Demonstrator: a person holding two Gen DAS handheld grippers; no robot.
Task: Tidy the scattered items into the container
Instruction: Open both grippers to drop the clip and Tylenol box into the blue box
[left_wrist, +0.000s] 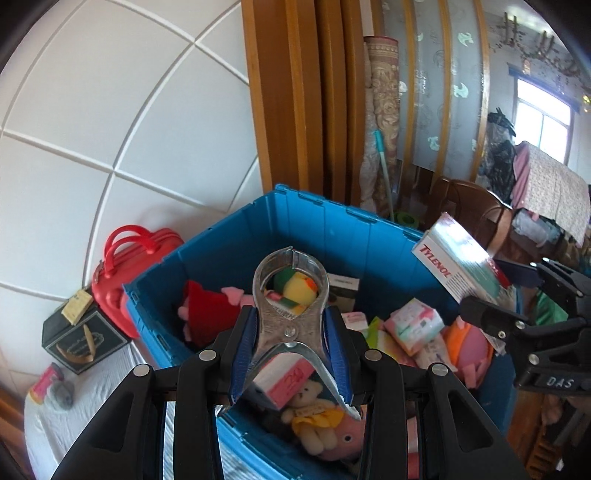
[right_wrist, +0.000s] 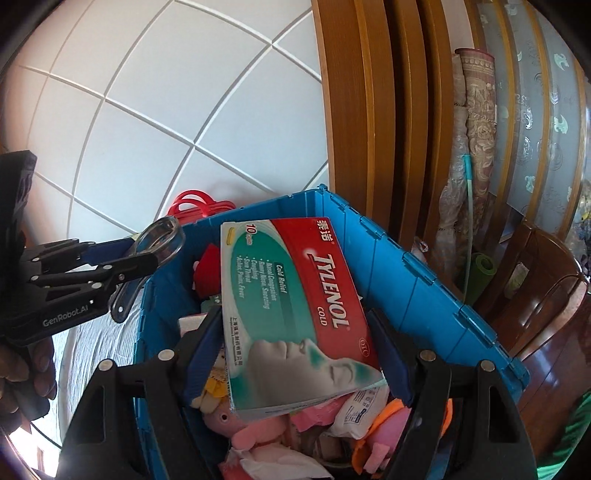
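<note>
A blue plastic bin (left_wrist: 321, 221) (right_wrist: 410, 269) holds several plush toys, tissue packs and small boxes. My left gripper (left_wrist: 290, 325) is shut on a silver metal pincer tool (left_wrist: 290, 280) with a ring-shaped head, held above the bin's near side. From the right wrist view the same left gripper (right_wrist: 129, 258) and pincer tool (right_wrist: 162, 236) hang over the bin's left rim. My right gripper (right_wrist: 295, 328) is shut on a red, green and white Tylenol box (right_wrist: 295, 295), tilted above the bin's inside. The Tylenol box (left_wrist: 458, 258) and right gripper (left_wrist: 495, 291) show at the bin's right.
A red handbag (left_wrist: 122, 266) and a black box (left_wrist: 77, 336) stand left of the bin on a white cloth (left_wrist: 92, 406). A wooden door frame (right_wrist: 362, 129) and rolled fabric rise behind. A wooden chair (right_wrist: 546, 288) stands to the right. A person's hand (right_wrist: 22, 369) grips the left tool.
</note>
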